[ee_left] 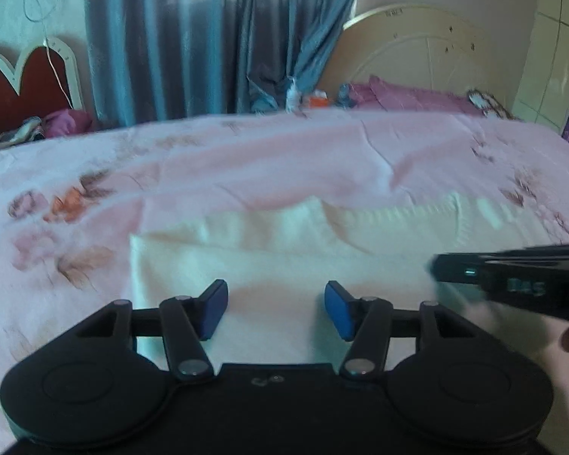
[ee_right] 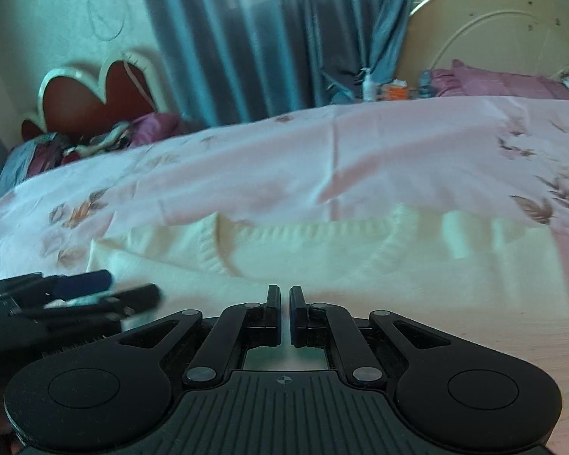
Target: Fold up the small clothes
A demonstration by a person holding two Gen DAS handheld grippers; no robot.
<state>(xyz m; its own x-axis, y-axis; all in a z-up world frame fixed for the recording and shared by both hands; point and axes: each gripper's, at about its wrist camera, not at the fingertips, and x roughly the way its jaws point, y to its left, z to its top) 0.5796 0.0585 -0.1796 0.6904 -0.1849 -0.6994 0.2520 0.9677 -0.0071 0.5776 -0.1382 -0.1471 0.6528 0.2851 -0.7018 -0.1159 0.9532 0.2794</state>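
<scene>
A cream knitted garment (ee_left: 284, 242) lies flat on the pink floral bedsheet (ee_left: 246, 159), with a fold across its far part; it also shows in the right wrist view (ee_right: 360, 258). My left gripper (ee_left: 275, 311) is open and empty, its blue pads just above the garment's near edge. My right gripper (ee_right: 284, 313) is shut with nothing visible between its fingers, low over the garment's near part. The right gripper appears at the right of the left wrist view (ee_left: 512, 280). The left gripper appears at the left of the right wrist view (ee_right: 76, 295).
The bedsheet (ee_right: 322, 159) covers a wide bed. A cream headboard (ee_left: 417, 49) and purple pillows (ee_left: 409, 96) stand at the far right. Blue curtains (ee_left: 216, 38) hang behind. A red headboard (ee_right: 95, 94) and piled clothes (ee_right: 76, 144) are at the far left.
</scene>
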